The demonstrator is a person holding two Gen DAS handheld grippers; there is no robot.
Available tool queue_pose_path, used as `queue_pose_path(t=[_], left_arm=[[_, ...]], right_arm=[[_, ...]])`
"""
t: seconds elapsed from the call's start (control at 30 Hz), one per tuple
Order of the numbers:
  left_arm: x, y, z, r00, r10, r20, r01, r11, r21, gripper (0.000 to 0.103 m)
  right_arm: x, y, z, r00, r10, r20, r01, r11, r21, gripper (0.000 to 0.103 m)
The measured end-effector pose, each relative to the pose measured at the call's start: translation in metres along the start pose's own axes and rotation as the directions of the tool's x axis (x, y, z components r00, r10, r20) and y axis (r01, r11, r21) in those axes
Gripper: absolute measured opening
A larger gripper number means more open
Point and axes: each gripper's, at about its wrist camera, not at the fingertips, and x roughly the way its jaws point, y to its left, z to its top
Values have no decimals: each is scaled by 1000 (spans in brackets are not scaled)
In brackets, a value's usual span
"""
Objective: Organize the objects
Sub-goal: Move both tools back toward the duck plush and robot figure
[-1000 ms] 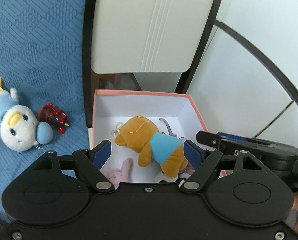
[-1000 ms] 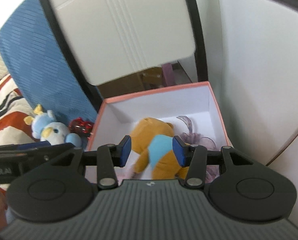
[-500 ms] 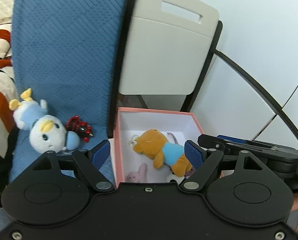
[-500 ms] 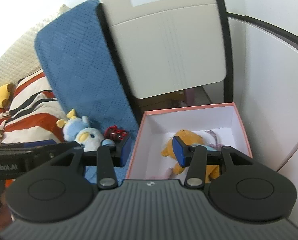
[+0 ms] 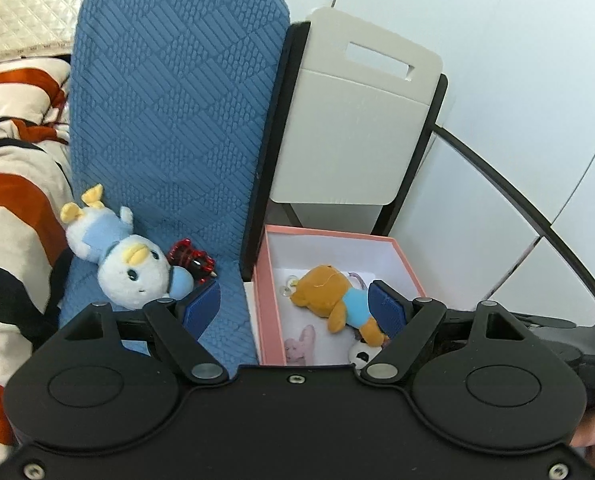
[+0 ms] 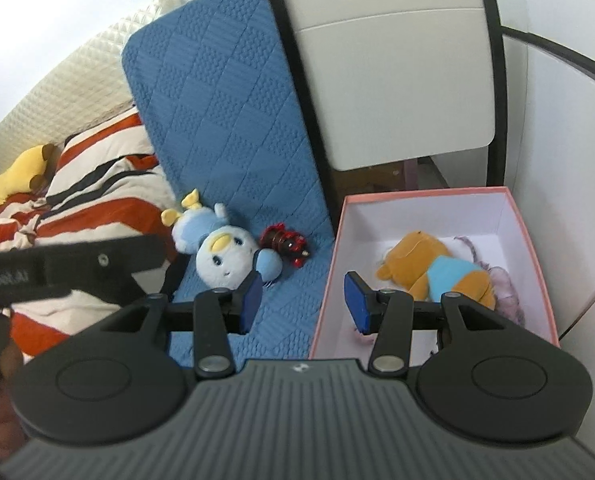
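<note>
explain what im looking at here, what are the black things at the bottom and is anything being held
Each black shape is a hand-held tool with two blue-padded fingers; a person carries one in each hand, with a camera on each looking forward along the fingers. One picture is from the left tool, the other from the right tool. Both are open and hold nothing. Ahead, a pink box holds a brown bear and other small toys. Beside it, on a blue cushion, lie a blue-and-white plush bird and a red-and-black hair clip.
</note>
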Motion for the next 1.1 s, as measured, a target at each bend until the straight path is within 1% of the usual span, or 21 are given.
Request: queue_pose_path(t=[0.1,0.2,0.4,0.47,0.6,0.73,0.83,0.97,1.1], left_arm=[[-13,3,-3,1000,-9,17,9,1000,23,80],[-23,9,-5,1000,-5,24,4,1000,27,80],[-30,28,-9,999,7,31,-6,1000,-11,80],[-30,35,-10,999,16,31,-15,1000,-25,82],[-24,50,-11,999,45,22,-44,998,-44,87],[-17,66,-10,998,62,9,-61,996,-71,88],[-11,78,-8,998,67,5,-66,994,-84,89],[3,96,-7,997,80,-14,-81,992,-100,89],[21,109,-5,995,92,-30,-94,993,-78,89]], right_arm=[[0,12,-6,1000,4,-9,-4,1000,3,49],[-1,25,-9,1000,12,-13,-12,1000,-8,49],[8,45,-10,999,19,-31,-21,999,-49,49],[12,49,-10,999,18,-36,-20,998,-61,49],[24,54,-9,998,19,-56,-23,997,-73,49],[40,56,-10,997,22,-75,-28,995,-91,48],[53,54,-9,995,23,-94,-31,996,-83,48],[72,57,-7,993,23,-117,-34,995,-95,48],[89,59,-3,991,24,-130,-37,995,-93,48]])
